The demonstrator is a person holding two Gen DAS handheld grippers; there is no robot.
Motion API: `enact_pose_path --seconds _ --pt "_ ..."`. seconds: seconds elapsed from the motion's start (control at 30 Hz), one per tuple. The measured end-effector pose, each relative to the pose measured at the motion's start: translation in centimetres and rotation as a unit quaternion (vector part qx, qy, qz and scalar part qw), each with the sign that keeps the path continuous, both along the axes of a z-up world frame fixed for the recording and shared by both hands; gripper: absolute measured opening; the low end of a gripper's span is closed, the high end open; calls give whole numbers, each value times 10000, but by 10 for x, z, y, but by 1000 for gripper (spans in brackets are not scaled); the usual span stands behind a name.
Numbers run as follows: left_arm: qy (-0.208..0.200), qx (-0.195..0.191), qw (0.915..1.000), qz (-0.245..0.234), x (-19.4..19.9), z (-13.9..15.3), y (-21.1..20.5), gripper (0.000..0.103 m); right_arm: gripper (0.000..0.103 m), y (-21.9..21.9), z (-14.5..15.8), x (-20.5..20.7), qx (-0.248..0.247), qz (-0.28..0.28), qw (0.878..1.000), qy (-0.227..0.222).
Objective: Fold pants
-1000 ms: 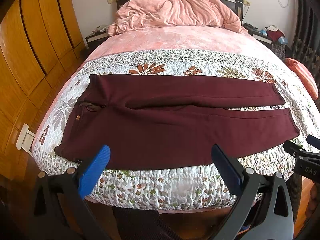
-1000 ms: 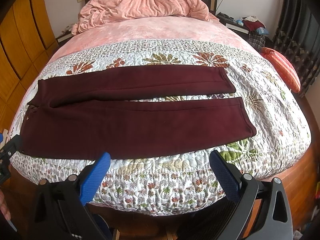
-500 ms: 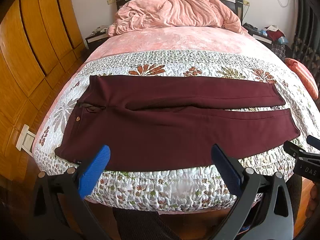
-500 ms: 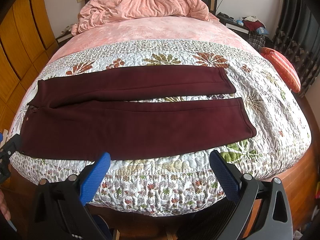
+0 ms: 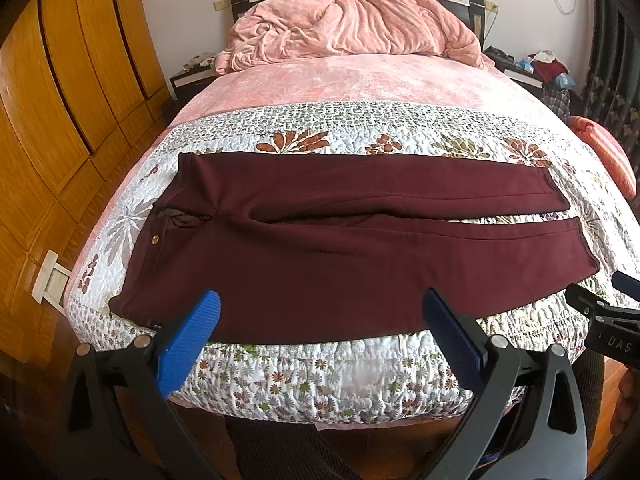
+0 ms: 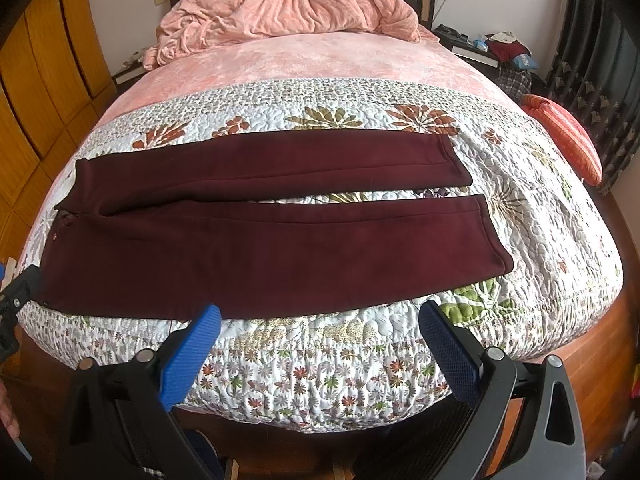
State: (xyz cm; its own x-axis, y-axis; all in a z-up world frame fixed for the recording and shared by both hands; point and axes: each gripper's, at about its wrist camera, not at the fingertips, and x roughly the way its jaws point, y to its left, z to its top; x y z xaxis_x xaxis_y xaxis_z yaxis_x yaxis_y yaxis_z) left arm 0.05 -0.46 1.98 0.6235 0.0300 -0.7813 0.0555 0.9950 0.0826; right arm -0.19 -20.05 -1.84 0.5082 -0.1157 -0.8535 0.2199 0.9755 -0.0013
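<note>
- Left gripper (image 5: 320, 328): jaws spread wide, holding nothing, just short of the bed's near edge.
- Right gripper (image 6: 320, 340): likewise spread and empty.
- Maroon pants (image 6: 260, 248): flat across floral quilt (image 6: 320, 368), waist left, legs apart.
- Pink blanket (image 6: 288, 8): heaped at the headboard.

My left tongs (image 5: 316, 340) and right tongs (image 6: 318, 344) gape wide over near bed edge, nothing between fingers; pants (image 6: 272, 236) flat across quilt (image 6: 540, 248), bare quilt on every side; pink blanket heap (image 6: 288, 4) blocks headboard end; wardrobe (image 5: 48, 120) crowds left; orange cushion (image 6: 568, 140) right.
</note>
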Motion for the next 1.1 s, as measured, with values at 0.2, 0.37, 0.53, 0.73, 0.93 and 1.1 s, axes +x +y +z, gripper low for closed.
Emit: enact_pose_path --seconds 0.2,0.37,0.53,0.73,0.93,1.1 --pt "135 -424 9990 -82 27 -11 4 100 99 -51 1 22 245 155 9995 -91" --pt "310 -404 9986 -169 86 -27 -13 100 99 -151 -19 86 596 110 9982 -44" --pt "346 -669 9961 -462 148 -34 -38 100 99 -265 -59 179 1376 -116 9898 362" --pt "587 -1097 9879 -929 205 -51 -72 100 99 -334 -112 251 1718 -122 9820 782" --pt "898 -1244 9811 -1183 244 -74 -98 100 95 -339 -144 279 2067 276 9744 839" --pt "1112 -1380 9747 -1361 273 -90 -108 100 24 -329 -139 284 1533 743 9830 686"
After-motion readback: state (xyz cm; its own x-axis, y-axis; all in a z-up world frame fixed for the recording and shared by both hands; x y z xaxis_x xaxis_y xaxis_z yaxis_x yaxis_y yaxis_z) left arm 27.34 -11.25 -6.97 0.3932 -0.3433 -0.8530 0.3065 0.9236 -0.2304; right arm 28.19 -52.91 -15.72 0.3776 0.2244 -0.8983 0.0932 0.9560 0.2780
